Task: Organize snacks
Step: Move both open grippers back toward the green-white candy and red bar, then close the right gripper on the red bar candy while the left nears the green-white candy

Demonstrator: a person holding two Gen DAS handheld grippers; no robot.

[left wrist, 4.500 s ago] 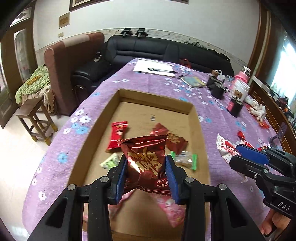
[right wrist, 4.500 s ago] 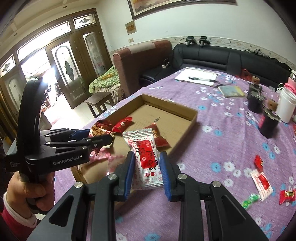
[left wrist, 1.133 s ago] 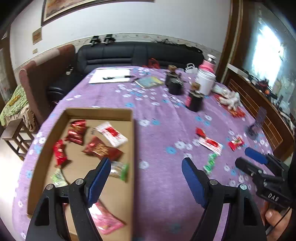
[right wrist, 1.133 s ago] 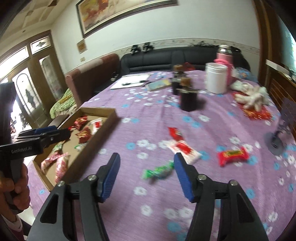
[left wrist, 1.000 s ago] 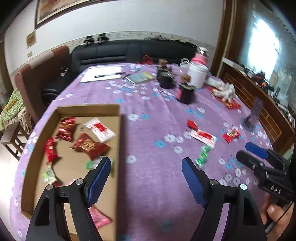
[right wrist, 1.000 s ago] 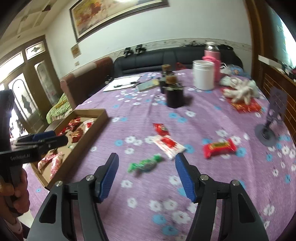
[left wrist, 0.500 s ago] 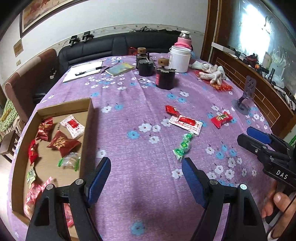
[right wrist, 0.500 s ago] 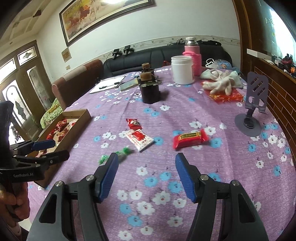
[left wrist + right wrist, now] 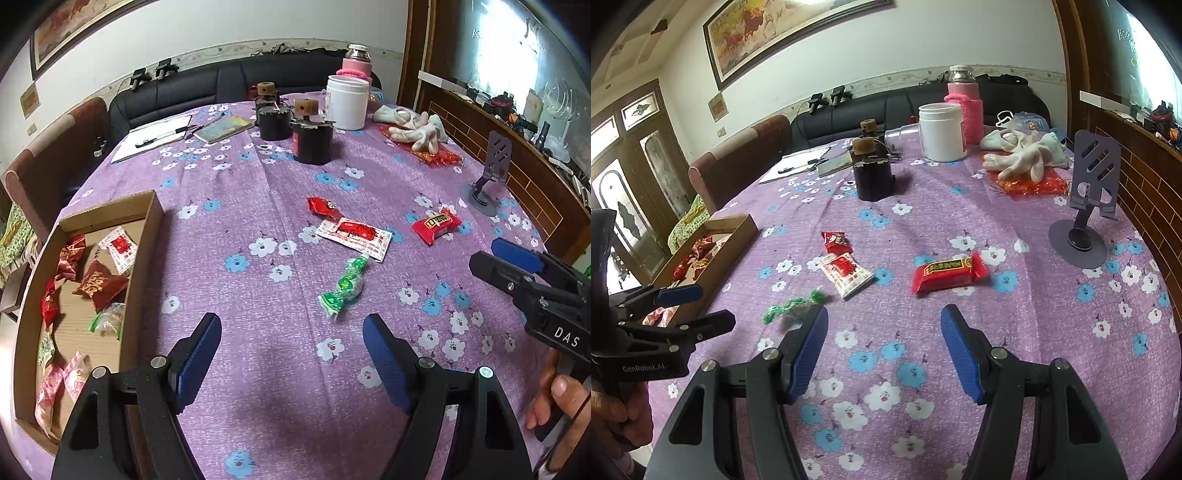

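Left gripper [image 9: 291, 334] is spread wide with nothing in it, and the right gripper [image 9: 881, 328] is released too. Risk as I see it: the green candy [image 9: 345, 286] is a small crinkly twist, so a sloppy pinch could skid it across the counter [image 9: 258, 206]. It lies just ahead of the left gripper, slightly right; the red bar [image 9: 947, 273] sits ahead of the right one.

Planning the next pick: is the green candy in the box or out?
Out: the green candy lies on the tablecloth, apart from the box.
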